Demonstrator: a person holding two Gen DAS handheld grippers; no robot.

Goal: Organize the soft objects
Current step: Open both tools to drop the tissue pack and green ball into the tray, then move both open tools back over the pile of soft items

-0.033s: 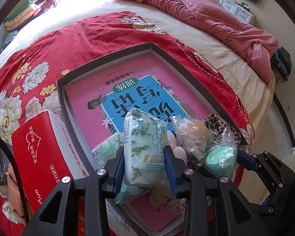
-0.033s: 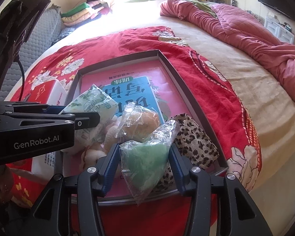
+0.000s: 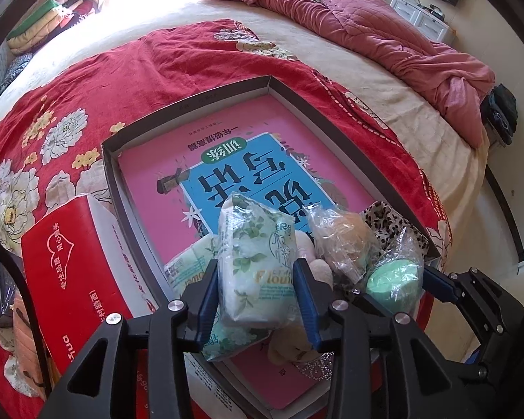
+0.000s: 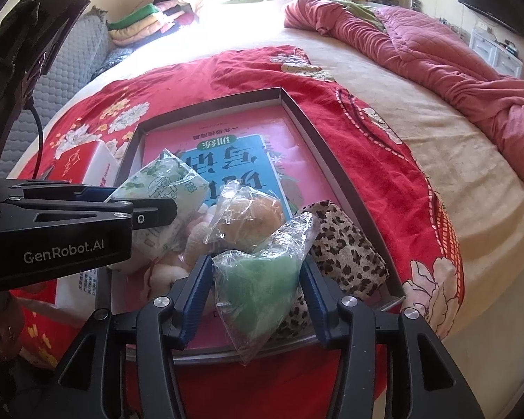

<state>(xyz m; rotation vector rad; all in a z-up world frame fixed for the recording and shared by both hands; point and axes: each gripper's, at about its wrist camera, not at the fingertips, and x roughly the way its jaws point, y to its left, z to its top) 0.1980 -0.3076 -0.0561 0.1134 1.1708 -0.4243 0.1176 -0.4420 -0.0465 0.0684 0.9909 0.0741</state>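
A shallow grey tray (image 3: 192,104) lies on the red floral bedspread with a pink and blue book (image 3: 227,160) in it. My left gripper (image 3: 255,265) has a green-leaf tissue pack (image 3: 258,262) upright between its blue pads. Its jaws are opening, and the pads still touch the pack's sides. My right gripper (image 4: 255,262) holds a clear bag with a green soft thing (image 4: 258,286) over the tray's near edge. Those jaws are opening too, with the pads still against the bag. A bagged brown bun (image 4: 251,216), a leopard pouch (image 4: 346,251) and a cream plush (image 4: 164,272) crowd the tray's near end.
A red and white tissue box (image 3: 70,262) stands left of the tray, touching its rim. A second tissue pack (image 3: 188,265) lies under the held one. A rumpled pink quilt (image 3: 366,28) covers the far right of the bed. Folded blankets (image 4: 139,24) are stacked at the back left.
The left jaws stand slightly wider around the tissue pack, which looks less pinched. The right gripper and its bag have kept their place.
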